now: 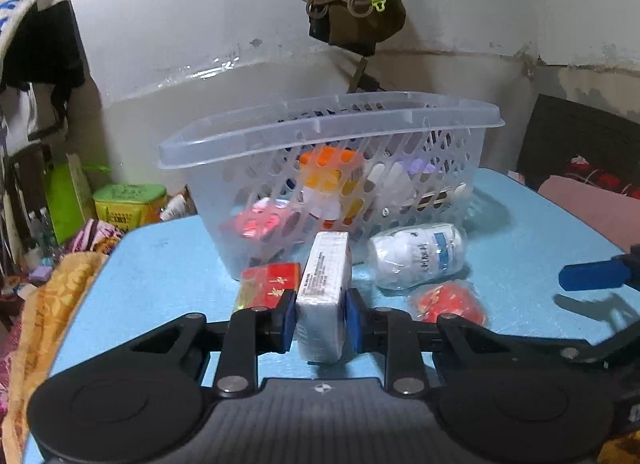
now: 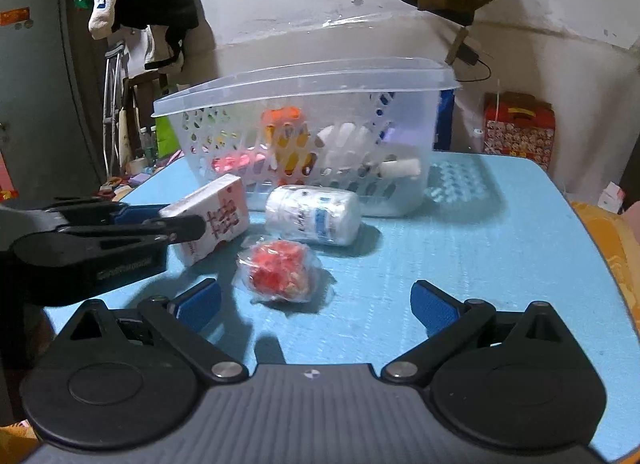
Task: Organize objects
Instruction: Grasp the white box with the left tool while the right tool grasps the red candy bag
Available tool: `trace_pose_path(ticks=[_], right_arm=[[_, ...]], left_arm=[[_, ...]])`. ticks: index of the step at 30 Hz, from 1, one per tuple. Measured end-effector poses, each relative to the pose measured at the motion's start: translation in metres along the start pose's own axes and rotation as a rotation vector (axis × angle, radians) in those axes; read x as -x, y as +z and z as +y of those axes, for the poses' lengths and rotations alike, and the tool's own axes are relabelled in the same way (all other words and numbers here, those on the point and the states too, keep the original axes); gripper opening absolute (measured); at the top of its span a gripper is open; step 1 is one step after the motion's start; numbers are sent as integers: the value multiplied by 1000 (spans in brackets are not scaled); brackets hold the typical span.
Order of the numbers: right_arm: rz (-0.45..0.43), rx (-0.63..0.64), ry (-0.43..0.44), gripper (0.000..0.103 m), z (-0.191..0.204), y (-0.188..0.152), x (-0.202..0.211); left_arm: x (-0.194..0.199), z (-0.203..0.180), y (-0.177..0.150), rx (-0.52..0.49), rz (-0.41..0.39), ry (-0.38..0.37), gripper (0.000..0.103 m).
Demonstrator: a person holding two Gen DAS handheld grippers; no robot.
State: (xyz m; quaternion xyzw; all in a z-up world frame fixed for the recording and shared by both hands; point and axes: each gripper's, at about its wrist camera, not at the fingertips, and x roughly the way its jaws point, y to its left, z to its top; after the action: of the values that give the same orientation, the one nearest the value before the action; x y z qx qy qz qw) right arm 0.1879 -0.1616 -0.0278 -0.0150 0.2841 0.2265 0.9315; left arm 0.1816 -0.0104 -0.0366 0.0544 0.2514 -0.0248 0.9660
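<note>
My left gripper [image 1: 320, 322] is shut on a white wrapped box [image 1: 324, 296], held on edge just above the blue table [image 1: 160, 264]; in the right wrist view the same box [image 2: 212, 220] shows red characters on its face. A clear plastic basket [image 1: 328, 132] stands behind, holding an orange-capped bottle [image 1: 328, 176] and other items. A white bottle in plastic wrap [image 1: 416, 256] lies on its side in front of the basket. A red packet in clear wrap [image 2: 280, 268] lies ahead of my right gripper [image 2: 316, 304], which is open and empty.
A small red box [image 1: 272, 284] lies left of the held box. Cloth and clutter [image 1: 60, 264] crowd the table's left edge. A red patterned carton [image 2: 520, 128] stands behind the table at the right. A bag [image 1: 352, 12] hangs on the wall.
</note>
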Motion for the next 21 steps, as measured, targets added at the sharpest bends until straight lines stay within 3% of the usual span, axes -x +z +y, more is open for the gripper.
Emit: trace_pose_path(ticks=[3,7,9,11,12,16,21], right_arm=[[-4,13,5,99,7,2,-11],[24,38,-12,86,14,4,-26],[47,49,-10,74,16,3,-32],[47,81,-28,53,19,1,-31],[47,100,-42,52,21,1,-29],[40,85,-32,48,16,1,-20],[32,66,-37,48,10,3,-8]], left_arm=[[4,10,-5,0,8,8,30],[13,22,-13,9,10,-6,30],[15,22,-15,1,6,-14,31],[16,18,-16,-14,1,-11,33],[16,16,-16,-19,-1,-10,35],[17,8,-16,-48,-19,-16,60],[15,4,-13,-43,-23,-8,61]])
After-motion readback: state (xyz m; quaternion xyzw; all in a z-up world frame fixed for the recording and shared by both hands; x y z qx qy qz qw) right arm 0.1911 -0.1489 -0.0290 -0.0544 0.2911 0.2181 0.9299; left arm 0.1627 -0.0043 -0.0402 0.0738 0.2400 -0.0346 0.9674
